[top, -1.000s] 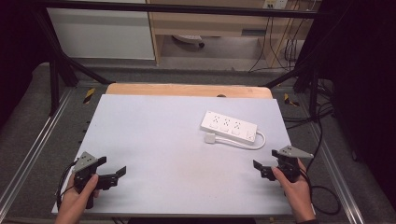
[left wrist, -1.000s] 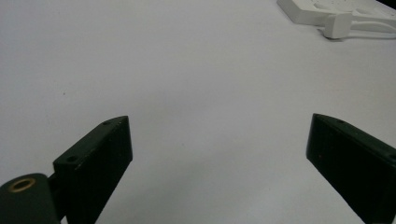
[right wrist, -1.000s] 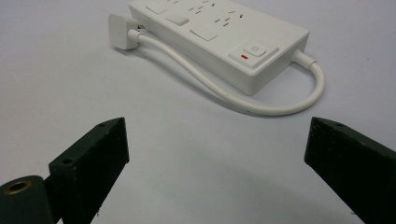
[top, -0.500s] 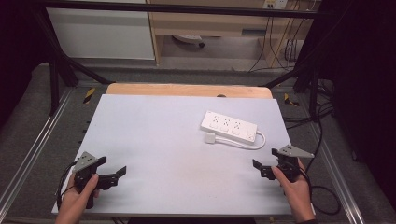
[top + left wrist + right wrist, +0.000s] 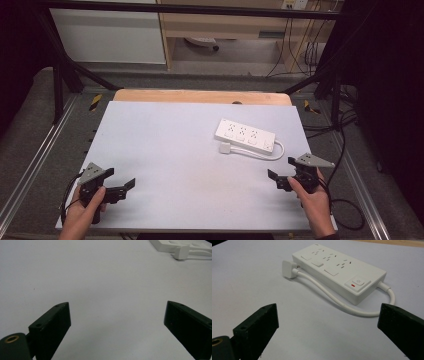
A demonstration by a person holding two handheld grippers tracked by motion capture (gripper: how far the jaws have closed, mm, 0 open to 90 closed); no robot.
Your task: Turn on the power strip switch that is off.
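A white power strip [image 5: 245,135] lies on the pale table [image 5: 175,145] toward the right, its white cable [image 5: 265,152] looping along its near side to a plug [image 5: 225,148]. The right gripper view shows the power strip [image 5: 338,270], its switch [image 5: 357,281], the cable [image 5: 332,298] and the plug [image 5: 288,269] just ahead of the jaws. My right gripper [image 5: 275,178] rests near the table's front right corner, open and empty. My left gripper [image 5: 127,186] rests at the front left, open and empty. The left gripper view has the plug [image 5: 181,252] far off at the top right.
A wooden board [image 5: 200,96] edges the table's far side. Metal rails [image 5: 30,160] run along both sides. Black frame legs [image 5: 60,75] and hanging cables [image 5: 310,50] stand behind the table. A black cable [image 5: 350,205] trails from the right gripper off the table's right edge.
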